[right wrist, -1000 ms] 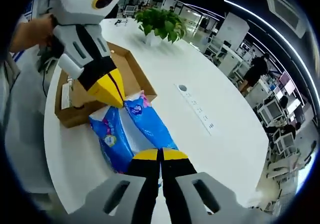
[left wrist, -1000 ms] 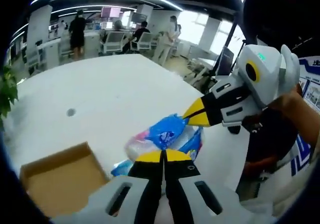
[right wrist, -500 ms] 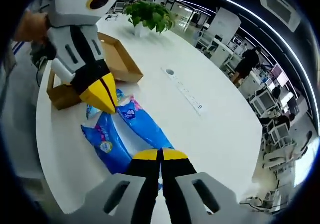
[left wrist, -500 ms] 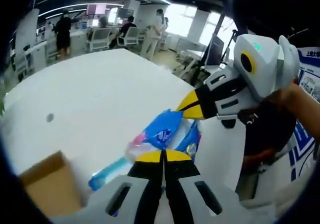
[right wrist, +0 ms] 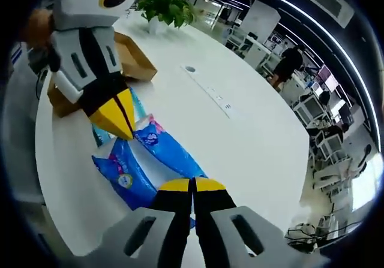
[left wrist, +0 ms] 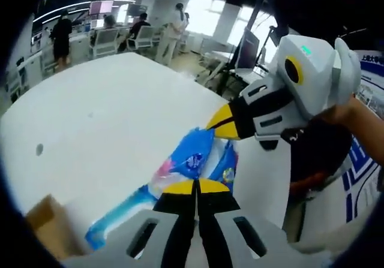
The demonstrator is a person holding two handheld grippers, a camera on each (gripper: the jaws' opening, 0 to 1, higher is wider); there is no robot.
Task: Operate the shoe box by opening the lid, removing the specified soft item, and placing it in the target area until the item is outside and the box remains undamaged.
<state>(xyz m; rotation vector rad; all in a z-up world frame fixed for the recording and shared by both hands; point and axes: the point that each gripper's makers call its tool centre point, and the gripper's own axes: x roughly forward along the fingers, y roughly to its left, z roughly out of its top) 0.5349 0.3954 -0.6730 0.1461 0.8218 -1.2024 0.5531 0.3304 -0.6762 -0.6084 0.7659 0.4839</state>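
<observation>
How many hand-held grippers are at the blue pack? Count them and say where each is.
2. The right hand-held gripper rises from the bottom of the right gripper view, jaws closed at the near end of the blue pack. The left hand-held gripper comes in from the upper left, at its far end.

Bright ceiling strips, window glare, soft blur, fisheye-bent edges.
</observation>
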